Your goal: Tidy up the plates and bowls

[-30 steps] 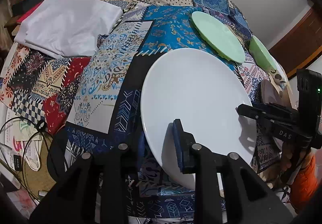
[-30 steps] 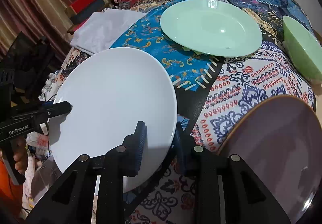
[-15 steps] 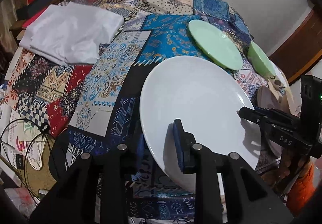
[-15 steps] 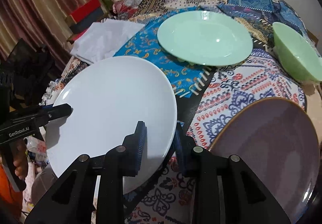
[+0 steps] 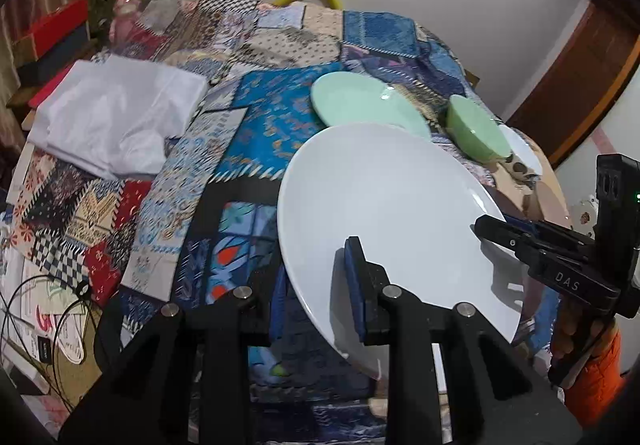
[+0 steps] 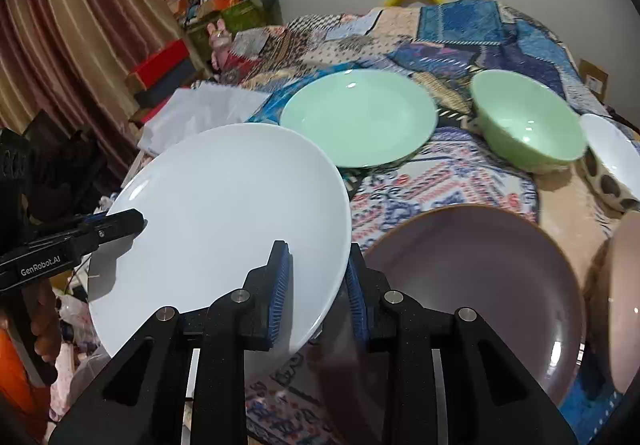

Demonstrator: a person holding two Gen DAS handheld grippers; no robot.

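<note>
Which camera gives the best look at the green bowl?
The right wrist view: the green bowl sits open to the camera, its whole rim and inside visible. In the left wrist view, the green bowl appears smaller, from the side, just behind the lifted white plate.

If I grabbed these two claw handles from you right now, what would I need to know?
Left claw: shut on the white plate at its near rim.
Right claw: shut on the same plate's opposite rim. The plate is tilted and looks clear of the patchwork cloth.
On the table: mint plate, green bowl, purple plate, a small white bowl at the right edge.
Done: white plate picked up.
Left: set it down, likely on another plate; sort the bowls.
</note>
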